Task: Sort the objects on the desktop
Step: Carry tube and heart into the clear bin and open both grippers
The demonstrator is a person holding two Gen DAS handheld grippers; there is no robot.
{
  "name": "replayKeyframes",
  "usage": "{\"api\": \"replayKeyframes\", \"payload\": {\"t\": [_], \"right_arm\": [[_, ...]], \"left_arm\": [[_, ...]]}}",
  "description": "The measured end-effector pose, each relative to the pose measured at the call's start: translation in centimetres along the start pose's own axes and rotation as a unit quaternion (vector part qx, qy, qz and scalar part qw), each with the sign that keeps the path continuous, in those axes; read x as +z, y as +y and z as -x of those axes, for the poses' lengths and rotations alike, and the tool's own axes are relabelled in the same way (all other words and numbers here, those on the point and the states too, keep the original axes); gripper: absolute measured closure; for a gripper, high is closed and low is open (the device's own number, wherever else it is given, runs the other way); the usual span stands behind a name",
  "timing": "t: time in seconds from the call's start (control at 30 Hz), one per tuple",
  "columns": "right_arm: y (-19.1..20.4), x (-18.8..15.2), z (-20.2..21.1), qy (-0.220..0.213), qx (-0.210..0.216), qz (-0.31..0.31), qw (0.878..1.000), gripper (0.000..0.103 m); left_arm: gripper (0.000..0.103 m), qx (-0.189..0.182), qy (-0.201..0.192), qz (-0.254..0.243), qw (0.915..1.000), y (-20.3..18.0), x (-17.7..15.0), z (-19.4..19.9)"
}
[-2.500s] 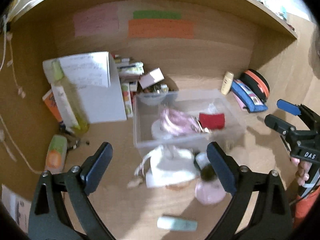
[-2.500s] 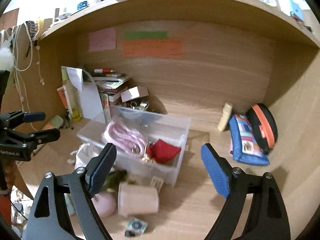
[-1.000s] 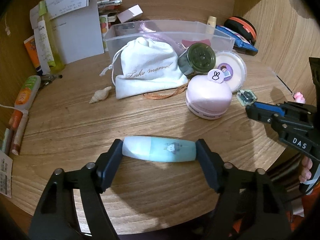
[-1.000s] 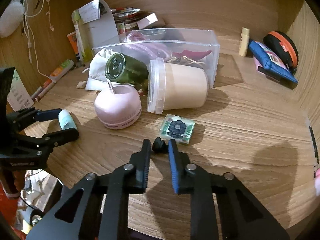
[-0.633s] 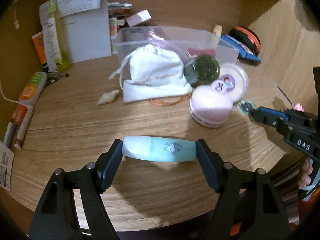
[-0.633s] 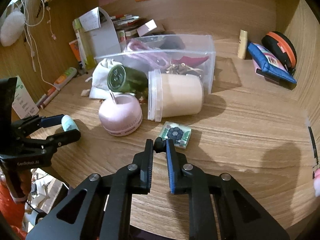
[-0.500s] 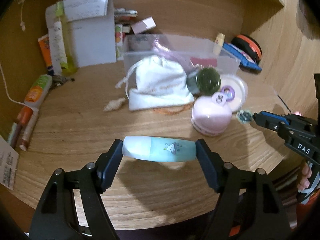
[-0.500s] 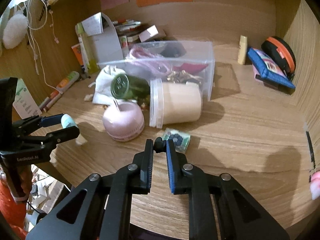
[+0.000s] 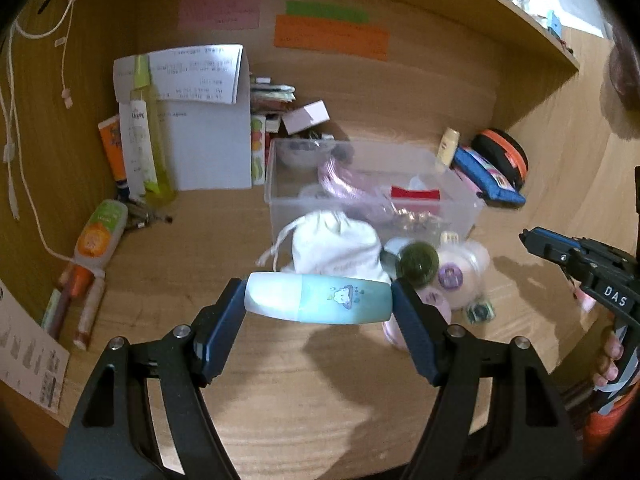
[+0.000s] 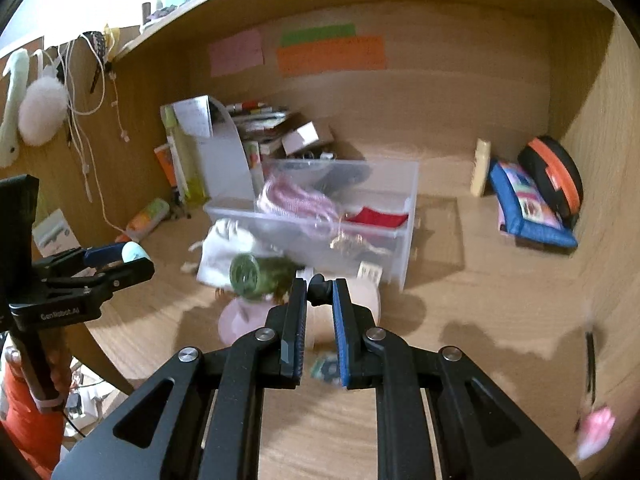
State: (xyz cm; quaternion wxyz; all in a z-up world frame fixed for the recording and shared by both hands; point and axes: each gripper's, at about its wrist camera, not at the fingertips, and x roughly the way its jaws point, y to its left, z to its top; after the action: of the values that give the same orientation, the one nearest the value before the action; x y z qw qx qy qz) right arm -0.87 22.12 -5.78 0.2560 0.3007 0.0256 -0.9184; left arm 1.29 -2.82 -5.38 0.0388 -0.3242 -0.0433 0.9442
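Bin point(image 9: 280, 184) holds pink cord point(image 9: 340, 184), red cloth point(image 9: 414, 193)—jaws clamp tube point(image 9: 318, 298), perhaps cap point(image 10: 319, 287).

Bare surface point(image 10: 472, 320) lies open to the right of the clear bin point(image 10: 404, 240), between it and the blue pouch point(image 10: 532, 216), and along the near edge. In front of the bin, the white drawstring bag point(image 9: 334, 246), green jar point(image 9: 416, 260) and pink round case point(image 10: 236, 320) crowd the way. Bottles and a white card point(image 9: 208, 136) block the back left corner.
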Motion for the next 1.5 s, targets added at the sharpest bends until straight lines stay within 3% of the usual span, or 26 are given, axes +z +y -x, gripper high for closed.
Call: {"api": "replayKeyframes", "payload": {"t": [0.43,0.73,0.93,1.13,1.5], "right_arm": [[-3.4,6.7,-3.0,-0.025,0.026,-0.013,0.999,0.092],[-5.6,8.7,-8.1,0.001,0.028,-0.020,0.999,0.092],[-6.2,8.5,-11.8,0.037,0.025,-0.014,0.999,0.092],[-6.3,7.9,-14.1,0.066,0.031,-0.010,0.997,0.092],[-4.8,7.8,-15.2,0.079,-0.016,0.036,0.996,0.091]], "left_arm": [[0.030,-0.014,-0.025,0.023,0.9993,0.9,7.5,-1.5],[0.030,-0.046,0.003,0.025,0.9986,-0.9,11.9,-6.9],[0.030,-0.074,0.054,0.009,0.9957,-2.9,12.8,-12.1],[0.030,-0.072,0.098,-0.008,0.9925,-4.0,12.3,-16.1],[0.030,-0.067,0.124,-0.028,0.9895,-4.3,12.3,-17.8]]}}
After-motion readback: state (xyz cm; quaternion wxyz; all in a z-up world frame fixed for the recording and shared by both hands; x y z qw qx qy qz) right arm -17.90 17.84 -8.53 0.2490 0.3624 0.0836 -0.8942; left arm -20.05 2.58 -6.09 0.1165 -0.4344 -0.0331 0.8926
